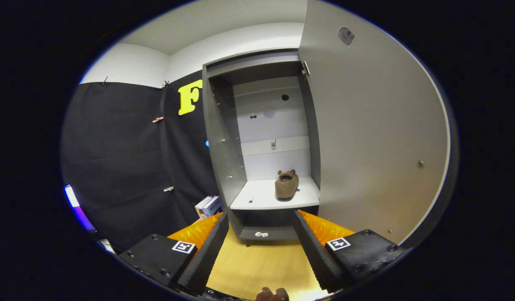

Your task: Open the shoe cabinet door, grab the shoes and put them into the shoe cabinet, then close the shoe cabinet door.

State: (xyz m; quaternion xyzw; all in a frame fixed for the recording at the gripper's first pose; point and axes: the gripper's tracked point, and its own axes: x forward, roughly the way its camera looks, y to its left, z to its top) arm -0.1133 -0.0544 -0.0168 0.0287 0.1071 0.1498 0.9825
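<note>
- Jaws stand wide apart with nothing between them; the gripper (261, 221) sits at the bottom of the frame, its fingers (205, 255) pointing toward the cabinet.
- Straight ahead, at frame centre, the cabinet (224, 138) is open, its door (374, 138) swung out to the right and taking up the right side of the frame.
- One brown shoe (286, 184) rests on the pale shelf (261, 196) inside the cabinet, right of the shelf's middle, well beyond the fingertips.
- At the very bottom edge, between the fingers, a small brown shape (273, 294) pokes in; it may be the second shoe, but too little shows to be sure.
- Wood floor (257, 259) fills the gap between the fingers up to the cabinet's base.
- Left of the cabinet, low against the black cloth, a few books (208, 206) stand on the floor.
</note>
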